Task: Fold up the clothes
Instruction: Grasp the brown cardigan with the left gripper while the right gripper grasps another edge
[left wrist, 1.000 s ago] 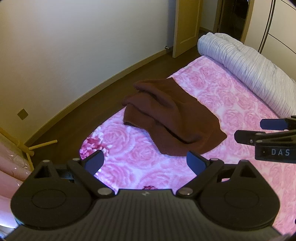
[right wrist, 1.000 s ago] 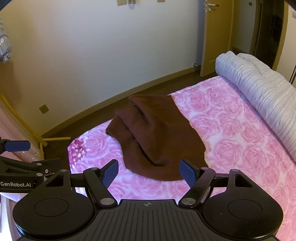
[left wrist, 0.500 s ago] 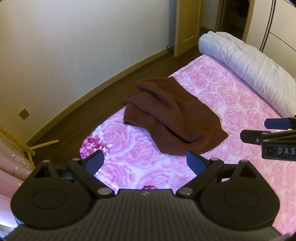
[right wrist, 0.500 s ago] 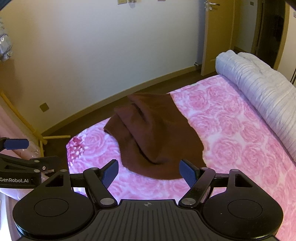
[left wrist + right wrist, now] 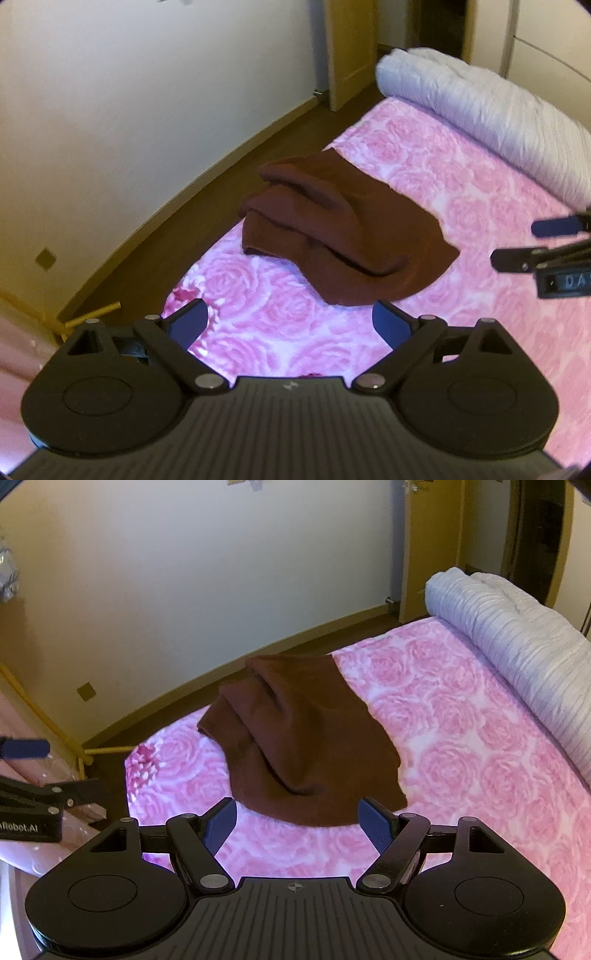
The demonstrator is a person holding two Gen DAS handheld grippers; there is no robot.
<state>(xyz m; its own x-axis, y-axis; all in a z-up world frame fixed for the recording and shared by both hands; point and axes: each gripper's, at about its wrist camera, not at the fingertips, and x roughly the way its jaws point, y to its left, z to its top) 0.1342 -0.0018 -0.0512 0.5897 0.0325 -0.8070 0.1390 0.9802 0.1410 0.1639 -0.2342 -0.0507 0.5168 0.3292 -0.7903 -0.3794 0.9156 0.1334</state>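
Note:
A dark brown garment (image 5: 343, 236) lies crumpled and partly folded on the pink rose-print bed cover (image 5: 480, 206), close to the bed's left edge; the right wrist view shows the same garment (image 5: 306, 738). My left gripper (image 5: 291, 325) hovers above the cover, short of the cloth, open with nothing between its blue pads. Over the garment's near hem my right gripper (image 5: 297, 823) stands open and empty too. Each gripper shows at the side of the other's view: the right gripper (image 5: 532, 243) and the left gripper (image 5: 44, 768).
A rolled white ribbed duvet (image 5: 517, 642) lies along the bed's far right side. Dark wood floor (image 5: 207, 206) and a cream wall (image 5: 129, 110) run left of the bed. A wooden door (image 5: 428, 546) stands at the back. Pink fabric (image 5: 26, 731) sits at far left.
Both grippers have shifted slightly, so the garment sits a little nearer in both views. Their jaws stay open, and the garment has not moved on the bed.

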